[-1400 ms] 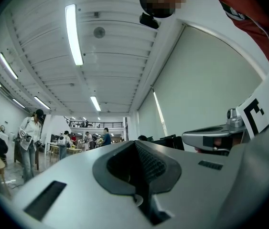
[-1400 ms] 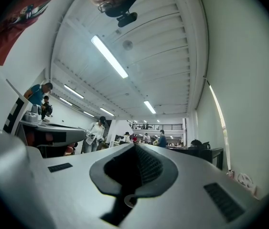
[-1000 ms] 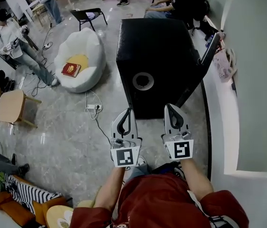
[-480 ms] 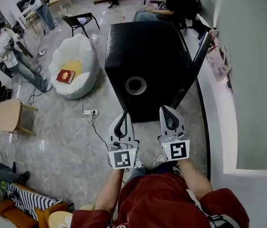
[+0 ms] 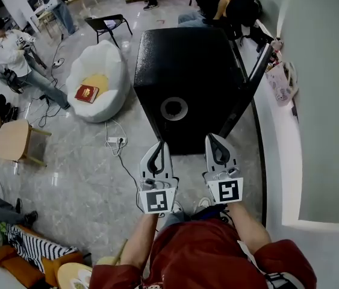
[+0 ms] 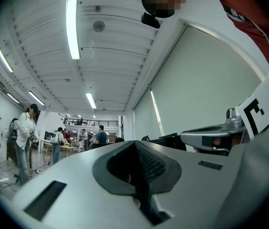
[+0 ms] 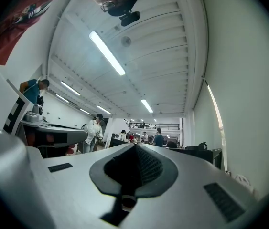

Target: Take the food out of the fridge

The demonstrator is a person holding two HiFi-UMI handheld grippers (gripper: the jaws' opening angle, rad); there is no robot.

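As jaws meet, left tool point(image 5: 159, 144), right tool point(image 5: 212, 138)

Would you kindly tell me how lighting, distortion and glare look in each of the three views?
Head view: even light, small glints on the floor, fisheye bowing the fridge. Left gripper view: strip light blown out, dark round vignette, shut left gripper looming large. Right gripper view: same vignette, bright ceiling light, shut right gripper filling the bottom.
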